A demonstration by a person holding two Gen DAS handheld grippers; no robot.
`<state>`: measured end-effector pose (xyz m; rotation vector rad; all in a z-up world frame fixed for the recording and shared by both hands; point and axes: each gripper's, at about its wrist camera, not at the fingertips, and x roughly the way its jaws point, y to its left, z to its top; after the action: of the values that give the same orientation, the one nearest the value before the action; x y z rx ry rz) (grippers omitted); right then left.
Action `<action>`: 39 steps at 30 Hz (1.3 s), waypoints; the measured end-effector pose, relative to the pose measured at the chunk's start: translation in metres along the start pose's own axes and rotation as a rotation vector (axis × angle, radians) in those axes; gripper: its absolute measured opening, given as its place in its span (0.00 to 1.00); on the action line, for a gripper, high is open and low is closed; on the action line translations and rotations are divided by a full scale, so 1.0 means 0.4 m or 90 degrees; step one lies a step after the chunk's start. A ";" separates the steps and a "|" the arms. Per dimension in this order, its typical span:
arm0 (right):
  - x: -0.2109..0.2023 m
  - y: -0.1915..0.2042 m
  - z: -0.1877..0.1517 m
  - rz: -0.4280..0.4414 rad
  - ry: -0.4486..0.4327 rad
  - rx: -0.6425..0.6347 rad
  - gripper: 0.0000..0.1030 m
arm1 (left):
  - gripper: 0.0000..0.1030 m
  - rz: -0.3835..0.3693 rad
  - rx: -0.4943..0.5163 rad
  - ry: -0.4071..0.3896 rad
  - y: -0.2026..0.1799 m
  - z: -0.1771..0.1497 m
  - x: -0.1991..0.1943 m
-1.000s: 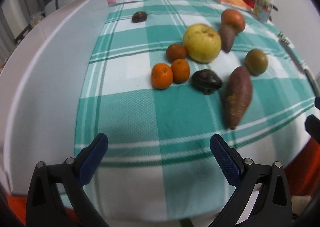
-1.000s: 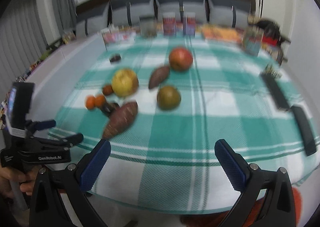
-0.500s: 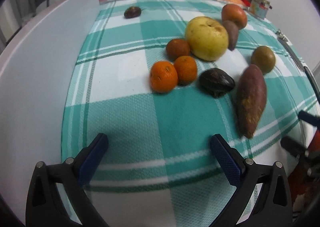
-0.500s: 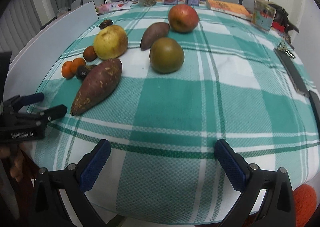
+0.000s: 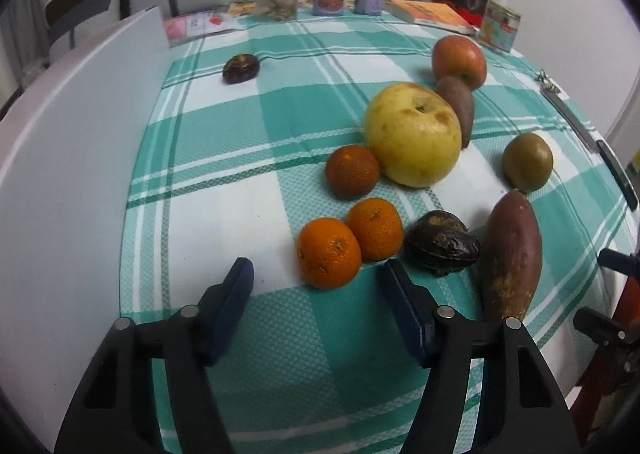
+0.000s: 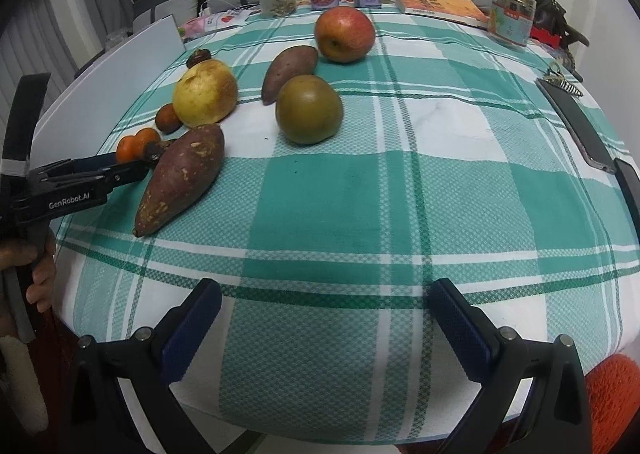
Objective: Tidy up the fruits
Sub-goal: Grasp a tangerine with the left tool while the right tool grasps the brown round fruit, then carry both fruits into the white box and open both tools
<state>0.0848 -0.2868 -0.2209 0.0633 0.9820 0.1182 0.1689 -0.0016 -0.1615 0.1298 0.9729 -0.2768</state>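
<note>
A round table covered in a green-and-white checked cloth carries loose produce, seen from two handheld tongs at its near edge.

Progress: by the look of it, sorting has hardly begun. Nothing is held, no basket or tray for fruit shows, and the pieces lie mixed in one loose cluster toward the left half of the table.

The left gripper hovers low just short of the nearest orange. Its jaws are closing with nothing between them yet; the orange sits just beyond the tips, a little right of centre. A second orange touches it behind. A darker third one lies further in, touching a big yellow apple. Right of the oranges is a wrinkled dark fruit.

The right gripper is released, jaws wide over bare cloth at the near edge, well apart from any fruit.

The large sweet potato lies flat, long axis diagonal: narrow tip toward the near-left edge, blunt end toward the table's middle. A smaller sweet potato runs along a similar diagonal further back, between a brownish-green round fruit and a red apple. One small dark fruit sits alone near the far-left edge.
</note>
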 end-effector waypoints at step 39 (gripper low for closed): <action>0.036 -0.018 0.363 0.199 0.052 0.028 0.47 | 0.25 -0.095 -0.088 -0.041 0.071 0.024 -0.328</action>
<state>0.2140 -0.2921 -0.1530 0.2543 1.0521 0.3882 0.1150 0.0461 -0.0477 -0.0782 0.9357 -0.3480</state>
